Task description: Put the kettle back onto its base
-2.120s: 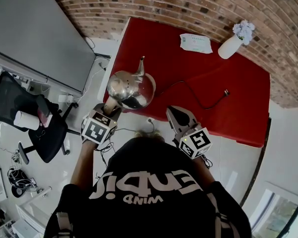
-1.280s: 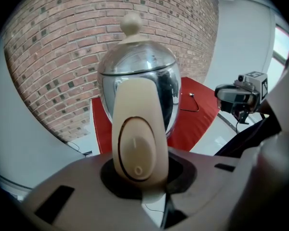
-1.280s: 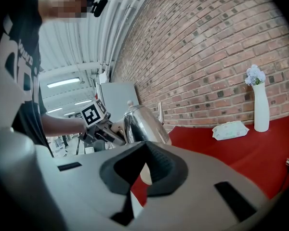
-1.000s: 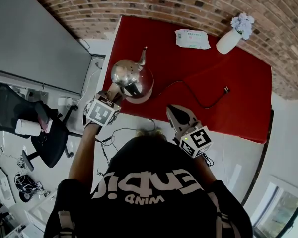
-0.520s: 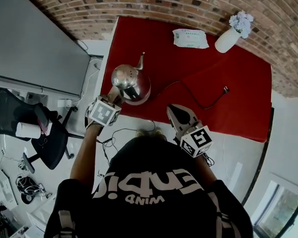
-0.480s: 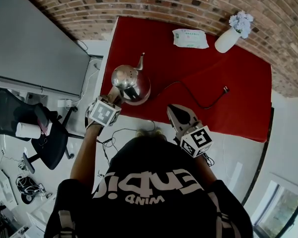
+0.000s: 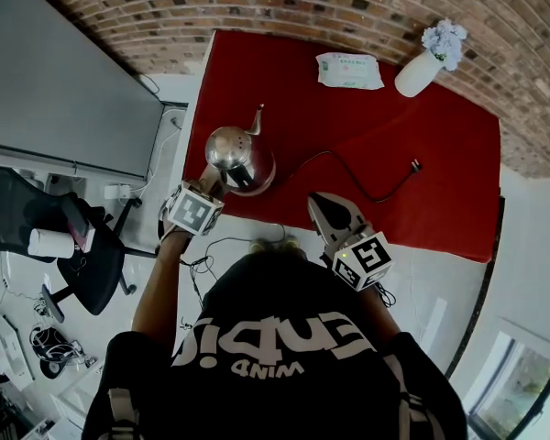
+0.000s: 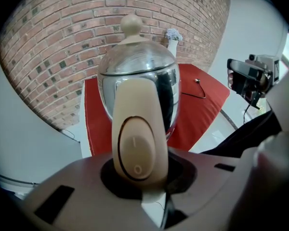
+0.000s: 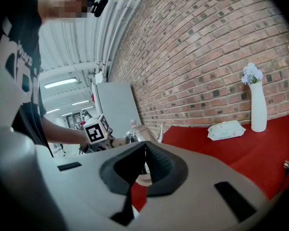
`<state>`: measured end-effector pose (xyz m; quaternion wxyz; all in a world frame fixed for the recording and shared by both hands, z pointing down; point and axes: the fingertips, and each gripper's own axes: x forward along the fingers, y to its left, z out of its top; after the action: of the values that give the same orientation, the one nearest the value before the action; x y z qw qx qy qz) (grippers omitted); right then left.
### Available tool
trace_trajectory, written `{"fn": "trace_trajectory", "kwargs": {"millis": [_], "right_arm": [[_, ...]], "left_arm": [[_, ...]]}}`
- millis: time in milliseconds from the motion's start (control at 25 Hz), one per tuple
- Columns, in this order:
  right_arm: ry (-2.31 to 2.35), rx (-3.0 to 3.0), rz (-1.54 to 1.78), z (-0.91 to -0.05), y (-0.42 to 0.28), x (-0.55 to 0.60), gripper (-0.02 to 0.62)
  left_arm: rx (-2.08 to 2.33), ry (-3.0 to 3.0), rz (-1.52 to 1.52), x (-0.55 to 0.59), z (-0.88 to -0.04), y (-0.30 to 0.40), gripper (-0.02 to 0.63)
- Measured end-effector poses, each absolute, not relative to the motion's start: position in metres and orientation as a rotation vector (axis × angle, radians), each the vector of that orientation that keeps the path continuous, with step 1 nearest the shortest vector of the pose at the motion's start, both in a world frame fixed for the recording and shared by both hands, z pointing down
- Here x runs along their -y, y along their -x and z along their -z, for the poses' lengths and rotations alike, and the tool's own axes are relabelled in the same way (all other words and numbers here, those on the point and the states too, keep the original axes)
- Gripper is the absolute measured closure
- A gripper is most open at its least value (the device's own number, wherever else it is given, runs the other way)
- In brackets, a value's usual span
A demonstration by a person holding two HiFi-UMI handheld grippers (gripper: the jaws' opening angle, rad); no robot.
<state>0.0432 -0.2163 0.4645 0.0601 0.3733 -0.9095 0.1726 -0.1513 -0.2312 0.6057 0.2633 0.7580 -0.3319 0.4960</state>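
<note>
A chrome kettle [image 7: 236, 152] with a long thin spout stands low over its beige base [image 7: 259, 186] at the near left corner of the red table [image 7: 412, 126]; whether it rests on the base I cannot tell. My left gripper [image 7: 211, 181] is shut on the kettle's beige handle [image 8: 136, 138], whose switch faces me in the left gripper view, with the chrome body [image 8: 139, 81] beyond. My right gripper [image 7: 335, 216] hovers at the table's near edge, right of the kettle, jaws shut on nothing. In the right gripper view the kettle [image 9: 140, 134] shows past the closed tips.
The base's black cord [image 7: 348, 168] runs right to a loose plug [image 7: 416, 166]. A pack of wipes [image 7: 350, 70] and a white vase with flowers [image 7: 420, 70] stand at the back by the brick wall. An office chair [image 7: 46, 232] and cables are on the floor at left.
My left gripper has lowered the kettle down toward the base. The right gripper has stayed where it was.
</note>
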Motion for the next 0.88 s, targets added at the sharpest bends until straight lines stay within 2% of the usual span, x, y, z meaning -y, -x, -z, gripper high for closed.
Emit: {"fn": "trace_trajectory", "kwargs": {"millis": [200,320,480,880], "right_arm": [[-1.131,2.748,-0.523,-0.466,-0.044,0.217,0.575],[-1.130,2.748,-0.525,-0.466,-0.042,0.218,0.574],[-1.124,2.746,-0.528,-0.466,-0.039,0.217,0.575],[-1.132,2.747,-0.524,-0.467,-0.040,0.215,0.574]], "left_arm": [[0.958,-2.072,-1.398,0.241,-0.601,0.160,0.543],[0.969,-2.091,-1.395,0.243,-0.629,0.171,0.543],[0.946,-2.080,-1.370,0.240,-0.608,0.158,0.543],[0.926,-2.101,-1.520,0.235,-0.608,0.149,0.543]]}}
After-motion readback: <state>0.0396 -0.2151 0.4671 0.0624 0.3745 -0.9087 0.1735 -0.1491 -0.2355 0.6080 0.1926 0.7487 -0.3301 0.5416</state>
